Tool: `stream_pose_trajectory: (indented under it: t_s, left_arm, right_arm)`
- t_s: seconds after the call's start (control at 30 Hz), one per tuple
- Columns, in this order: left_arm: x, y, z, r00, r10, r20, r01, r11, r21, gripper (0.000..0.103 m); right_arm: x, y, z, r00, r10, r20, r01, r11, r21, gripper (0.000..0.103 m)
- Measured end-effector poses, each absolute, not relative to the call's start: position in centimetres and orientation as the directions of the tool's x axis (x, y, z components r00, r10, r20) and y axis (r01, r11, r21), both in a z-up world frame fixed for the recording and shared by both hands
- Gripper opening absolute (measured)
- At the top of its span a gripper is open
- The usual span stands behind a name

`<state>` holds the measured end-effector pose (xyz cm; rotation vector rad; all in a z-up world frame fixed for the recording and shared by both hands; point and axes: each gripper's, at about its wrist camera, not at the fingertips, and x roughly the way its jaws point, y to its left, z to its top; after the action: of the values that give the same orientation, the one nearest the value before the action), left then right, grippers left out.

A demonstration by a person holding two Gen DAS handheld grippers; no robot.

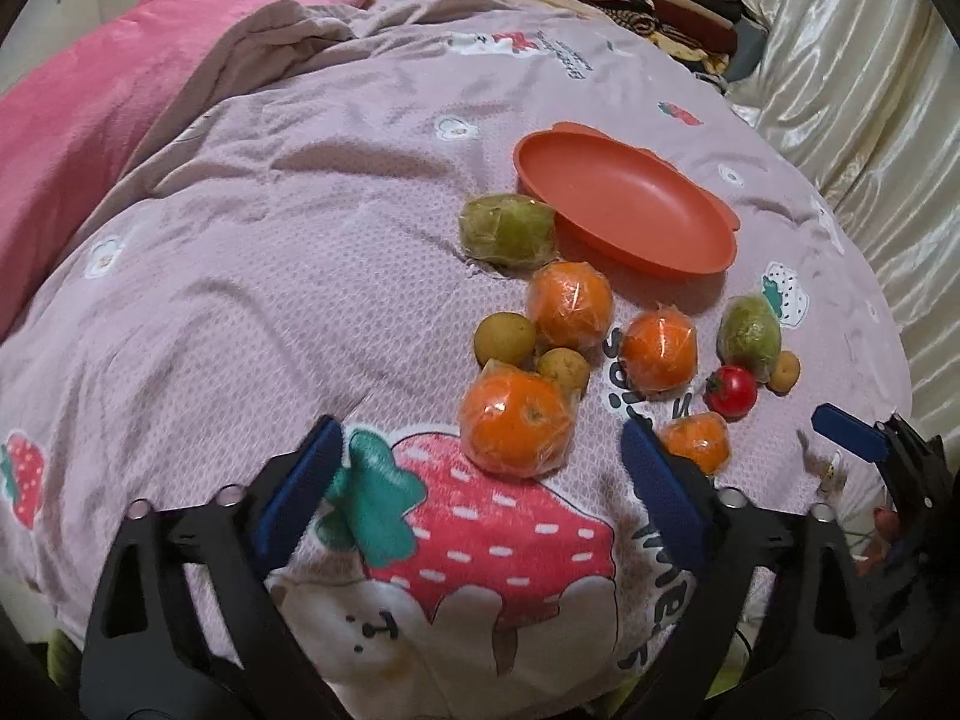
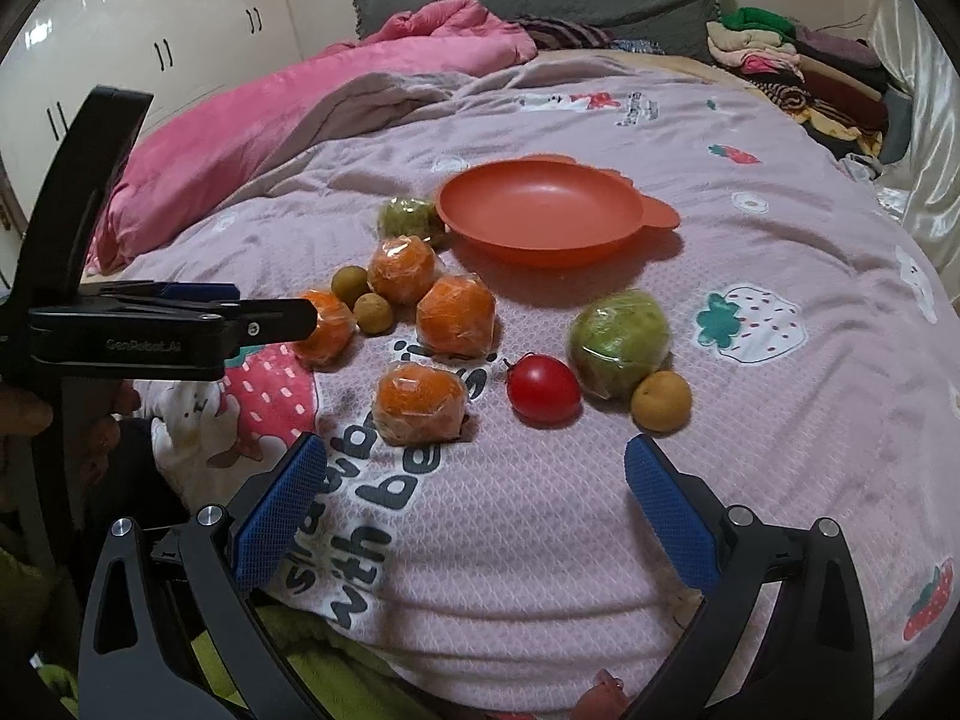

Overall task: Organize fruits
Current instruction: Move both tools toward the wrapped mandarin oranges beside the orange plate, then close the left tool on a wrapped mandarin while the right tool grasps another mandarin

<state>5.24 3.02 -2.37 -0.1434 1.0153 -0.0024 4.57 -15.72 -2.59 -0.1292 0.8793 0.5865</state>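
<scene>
Fruit lies loose on the bed [image 2: 750,480] ahead of you, none of it yet in the orange dish [image 2: 540,210], which sits at the far side of the cluster with its rim touching a wrapped green fruit [image 2: 411,217]. Your left gripper [image 1: 480,480] has its jaws spread wide with nothing clamped; a wrapped orange [image 1: 516,423] lies just beyond and between the blue pads, not touched by either. Your right gripper [image 2: 474,498] is likewise wide apart and holds nothing, hovering short of another wrapped orange [image 2: 420,402] and a red tomato [image 2: 543,390]. To the tomato's right sit a second wrapped green fruit [image 2: 621,342] and a small brown fruit [image 2: 660,402], touching each other. Two more wrapped oranges and two small brown fruits crowd together between your left jaws and the dish. Bare quilt opens to the right of the pile and in front of your right jaws. A pink blanket [image 2: 270,138] bounds the left, and folded clothes [image 2: 798,72] are stacked at the far right corner.
</scene>
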Motion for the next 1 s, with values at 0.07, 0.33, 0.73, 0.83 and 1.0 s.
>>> stream_pose_trajectory:
  t_s: [0.07,0.33,0.73,0.83,1.0]
  left_arm:
    - [5.7,2.9,-2.6,0.518,-0.069,-0.852,-0.050,0.993,-0.110,0.067]
    - [6.9,2.6,-4.1,0.468,-0.147,-0.871,-0.001,0.986,-0.166,0.039]
    - [7.2,3.0,-4.7,0.466,-0.188,-0.865,0.017,0.979,-0.204,0.036]
    - [7.2,3.1,-4.8,0.464,-0.195,-0.864,0.018,0.977,-0.210,0.036]
    - [7.0,3.5,-4.6,0.463,-0.208,-0.862,0.014,0.974,-0.227,0.035]
  right_arm:
    - [4.9,-15.4,-2.8,0.478,0.439,-0.761,-0.538,0.831,0.142,0.099]
    - [5.5,-14.1,-3.4,0.431,0.464,-0.774,-0.565,0.808,0.170,0.098]
    - [6.6,-12.5,-4.4,0.360,0.486,-0.796,-0.600,0.774,0.202,0.054]
    - [6.8,-12.1,-4.7,0.345,0.492,-0.799,-0.612,0.764,0.207,0.048]
    - [7.4,-12.1,-5.2,0.335,0.505,-0.796,-0.617,0.755,0.220,0.039]
